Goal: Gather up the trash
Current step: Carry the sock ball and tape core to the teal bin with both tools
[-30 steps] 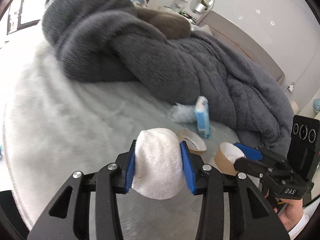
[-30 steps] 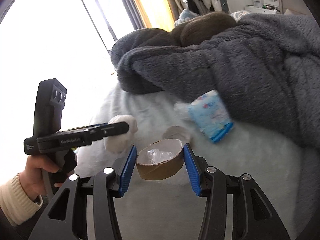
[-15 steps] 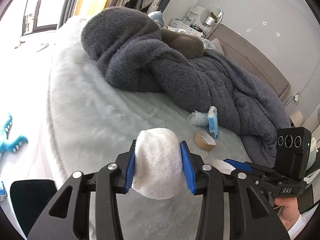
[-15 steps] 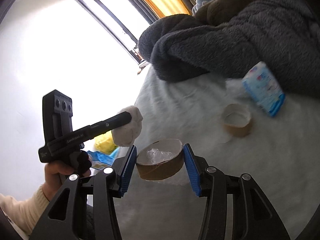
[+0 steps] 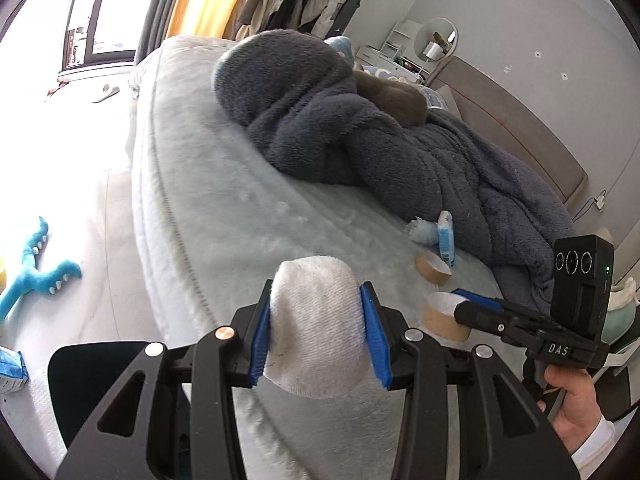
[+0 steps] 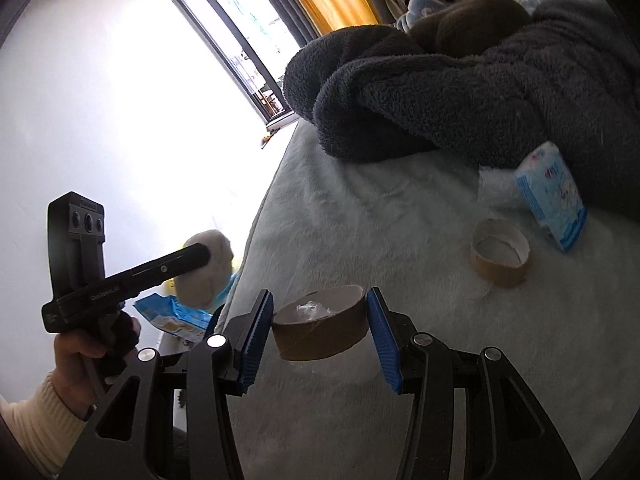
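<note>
I am holding the left gripper (image 5: 316, 330) clamped on a white cloth wad (image 5: 316, 324) out past the bed's (image 5: 224, 216) side edge, while my right gripper (image 6: 320, 332) is pinching a cardboard tape core (image 6: 320, 328) above open bedding, a second tape core (image 6: 502, 256) lying further in beside a blue tissue pack (image 6: 552, 200).
</note>
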Demonstrator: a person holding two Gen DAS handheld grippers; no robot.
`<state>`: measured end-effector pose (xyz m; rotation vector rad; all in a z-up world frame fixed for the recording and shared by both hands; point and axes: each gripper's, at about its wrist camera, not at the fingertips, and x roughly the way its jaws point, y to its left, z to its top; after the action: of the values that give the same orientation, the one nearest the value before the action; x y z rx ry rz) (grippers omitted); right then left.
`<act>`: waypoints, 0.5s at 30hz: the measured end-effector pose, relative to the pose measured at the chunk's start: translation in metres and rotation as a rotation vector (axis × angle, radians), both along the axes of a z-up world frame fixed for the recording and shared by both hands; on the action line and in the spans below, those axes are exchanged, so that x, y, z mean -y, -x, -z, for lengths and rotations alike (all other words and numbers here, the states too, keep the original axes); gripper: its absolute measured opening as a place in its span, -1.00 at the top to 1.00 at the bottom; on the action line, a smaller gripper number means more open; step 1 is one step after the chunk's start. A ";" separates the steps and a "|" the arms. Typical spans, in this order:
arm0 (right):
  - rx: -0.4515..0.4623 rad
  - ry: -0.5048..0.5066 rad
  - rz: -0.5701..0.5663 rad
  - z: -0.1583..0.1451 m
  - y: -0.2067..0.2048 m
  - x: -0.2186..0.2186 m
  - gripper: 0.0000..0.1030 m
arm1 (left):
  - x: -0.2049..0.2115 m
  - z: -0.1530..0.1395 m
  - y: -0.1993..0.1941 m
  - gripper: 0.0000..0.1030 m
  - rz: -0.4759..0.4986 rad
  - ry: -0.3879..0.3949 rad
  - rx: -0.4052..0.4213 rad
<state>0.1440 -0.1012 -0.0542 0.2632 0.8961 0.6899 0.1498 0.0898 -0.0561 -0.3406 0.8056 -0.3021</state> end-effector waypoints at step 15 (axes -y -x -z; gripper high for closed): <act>0.090 0.213 -0.070 0.004 -0.009 -0.071 0.11 | -0.052 0.001 0.008 0.14 -0.050 0.019 -0.006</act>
<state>0.1529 -0.0307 -0.0583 0.0112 0.8876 0.6596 0.1418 0.1419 -0.0571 -0.3790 0.7991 -0.2617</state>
